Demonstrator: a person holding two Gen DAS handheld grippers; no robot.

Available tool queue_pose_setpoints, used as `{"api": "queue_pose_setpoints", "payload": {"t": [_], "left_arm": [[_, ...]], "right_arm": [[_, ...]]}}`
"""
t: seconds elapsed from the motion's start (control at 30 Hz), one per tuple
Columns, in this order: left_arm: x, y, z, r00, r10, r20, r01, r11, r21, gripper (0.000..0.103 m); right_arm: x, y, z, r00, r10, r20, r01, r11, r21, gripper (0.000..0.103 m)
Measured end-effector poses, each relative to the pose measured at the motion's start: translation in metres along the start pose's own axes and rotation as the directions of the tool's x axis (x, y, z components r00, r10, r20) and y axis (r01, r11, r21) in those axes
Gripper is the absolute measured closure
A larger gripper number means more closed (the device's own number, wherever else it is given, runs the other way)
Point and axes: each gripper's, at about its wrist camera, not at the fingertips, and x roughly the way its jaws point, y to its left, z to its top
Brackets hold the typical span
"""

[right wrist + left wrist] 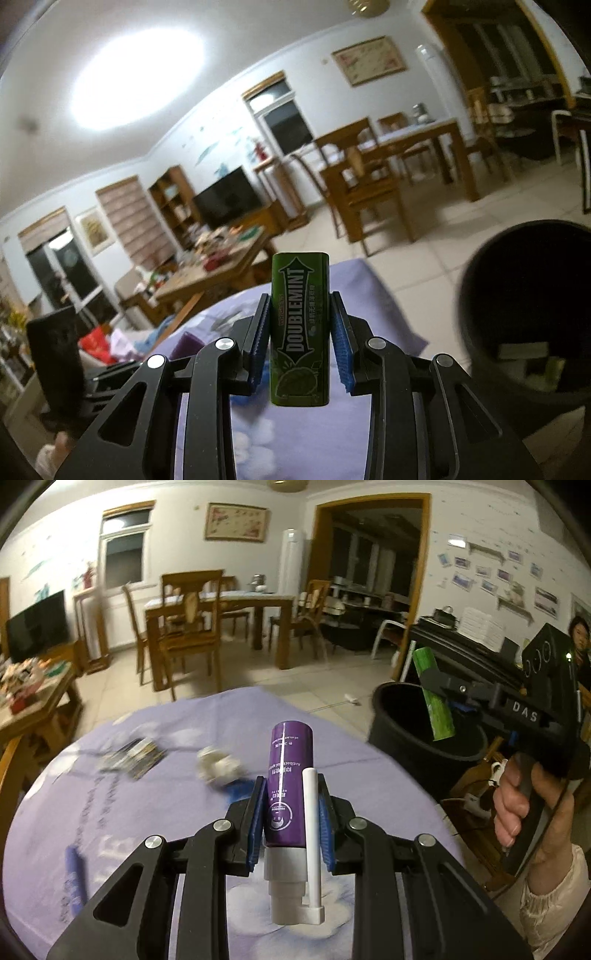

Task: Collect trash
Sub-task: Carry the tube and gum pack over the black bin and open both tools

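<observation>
My left gripper (291, 788) is shut on a purple spray bottle (287, 775) with a white nozzle, held above the lilac tablecloth (147, 812). My right gripper (300, 310) is shut on a green Doublemint gum box (300, 332). In the left wrist view the right gripper (436, 681) holds the gum box (434, 694) over the black trash bin (424, 720). The bin (524, 314) also shows at the right of the right wrist view. On the cloth lie a crumpled white paper (219, 766), a dark wrapper (136, 755) and a purple tube (74, 878).
A wooden dining table with chairs (207, 620) stands behind on the tiled floor. A cluttered coffee table (29, 694) and a TV (37, 624) are at the left. A dark desk (461, 642) stands behind the bin.
</observation>
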Motion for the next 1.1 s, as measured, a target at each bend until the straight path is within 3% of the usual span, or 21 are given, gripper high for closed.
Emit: {"api": "queue_pose_setpoints", "payload": {"t": [0.3,0.57,1.1], "left_arm": [[0.045,-0.080,0.034,0.994,-0.110,-0.003,0.110,0.992,0.067,0.078],[0.096,-0.140,0.058,0.981,-0.189,-0.032,0.192,0.972,0.135,0.078],[0.167,-0.183,0.070,0.964,-0.238,-0.122,0.253,0.959,0.127,0.078]], "right_arm": [[-0.062,-0.088,0.008,0.989,-0.095,0.109,0.086,0.992,0.090,0.071],[-0.088,-0.163,0.010,0.973,-0.185,0.138,0.163,0.973,0.162,0.071],[-0.094,-0.248,-0.006,0.957,-0.258,0.130,0.221,0.943,0.247,0.071]]}}
